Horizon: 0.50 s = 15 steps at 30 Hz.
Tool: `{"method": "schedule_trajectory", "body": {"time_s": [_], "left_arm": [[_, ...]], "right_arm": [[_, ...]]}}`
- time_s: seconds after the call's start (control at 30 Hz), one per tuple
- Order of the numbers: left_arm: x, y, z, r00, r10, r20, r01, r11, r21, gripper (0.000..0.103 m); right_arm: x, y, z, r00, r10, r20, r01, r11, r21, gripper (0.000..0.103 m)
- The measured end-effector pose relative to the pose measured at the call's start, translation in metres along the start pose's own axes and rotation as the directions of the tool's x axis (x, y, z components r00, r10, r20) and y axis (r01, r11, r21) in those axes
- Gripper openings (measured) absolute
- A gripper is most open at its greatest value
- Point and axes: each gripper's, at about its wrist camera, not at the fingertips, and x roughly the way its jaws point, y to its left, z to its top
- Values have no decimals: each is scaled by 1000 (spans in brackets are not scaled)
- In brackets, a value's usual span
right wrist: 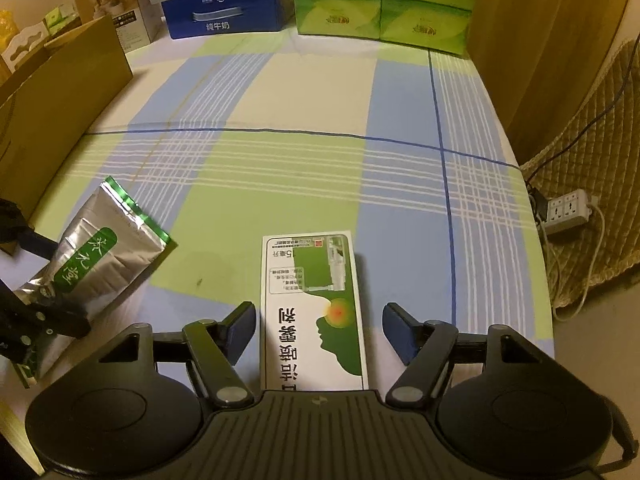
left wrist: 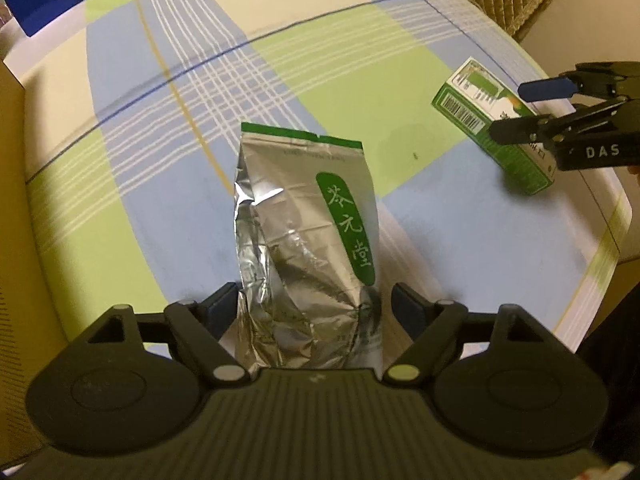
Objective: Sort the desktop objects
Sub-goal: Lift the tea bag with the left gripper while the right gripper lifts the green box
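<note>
A silver foil pouch (left wrist: 304, 240) with a green label lies on the checked tablecloth (left wrist: 320, 80), between the open fingers of my left gripper (left wrist: 312, 304). The left fingers flank the pouch's near end; contact is not clear. A green and white medicine box (right wrist: 314, 304) lies flat between the open fingers of my right gripper (right wrist: 318, 324), with gaps on both sides. The box also shows in the left wrist view (left wrist: 492, 120), with the right gripper (left wrist: 528, 112) over it. The pouch (right wrist: 104, 256) and left gripper (right wrist: 44, 280) show at the left of the right wrist view.
A brown cardboard box (right wrist: 60, 108) stands along the table's left side. At the back are a blue milk carton (right wrist: 224, 10), green tissue packs (right wrist: 384, 0) and other boxes. A power strip (right wrist: 568, 210) lies on the floor beyond the right edge.
</note>
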Motion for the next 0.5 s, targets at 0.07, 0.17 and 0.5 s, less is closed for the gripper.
{"method": "schedule_trajectory", "body": {"time_s": [0.07, 0.17, 0.5], "left_arm": [[1, -1, 1, 1000, 6, -6, -6, 1000, 0, 75], [0, -2, 3, 1000, 23, -6, -23, 1000, 5, 65], [1, -3, 16, 998, 22, -55, -21, 1000, 19, 60]], "right_arm": [[-1, -1, -1, 1000, 0, 1, 0, 1000, 1, 69], [-2, -2, -1, 1000, 3, 4, -3, 1000, 1, 69], [-6, 1, 0, 1000, 15, 13, -15, 1000, -8, 70]]}}
